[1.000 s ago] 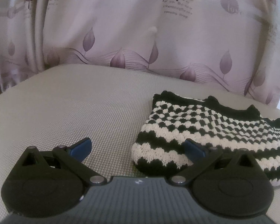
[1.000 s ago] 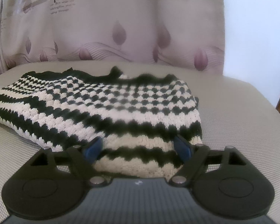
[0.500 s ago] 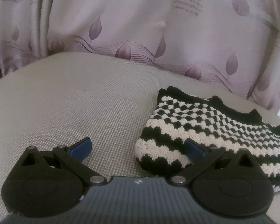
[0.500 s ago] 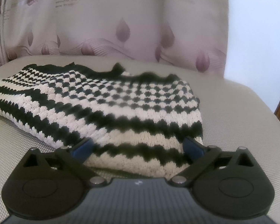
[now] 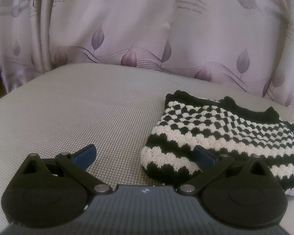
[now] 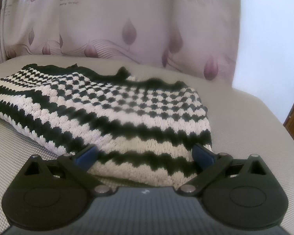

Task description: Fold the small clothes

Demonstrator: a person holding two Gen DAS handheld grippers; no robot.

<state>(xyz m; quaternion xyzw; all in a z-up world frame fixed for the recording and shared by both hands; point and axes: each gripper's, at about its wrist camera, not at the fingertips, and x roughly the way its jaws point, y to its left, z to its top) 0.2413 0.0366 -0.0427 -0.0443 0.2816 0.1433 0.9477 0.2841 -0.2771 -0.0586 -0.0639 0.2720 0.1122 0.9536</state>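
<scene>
One folded knit garment (image 6: 111, 115), black-and-white striped

Black tool (image 5: 145, 157) (blue pads (image 5: 86, 155))

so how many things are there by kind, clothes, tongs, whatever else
knitted black-and-white garment: 1
tongs: 2, left tongs and right tongs, both open
grey woven surface: 1
leaf-print curtain: 1
total: 5
</scene>
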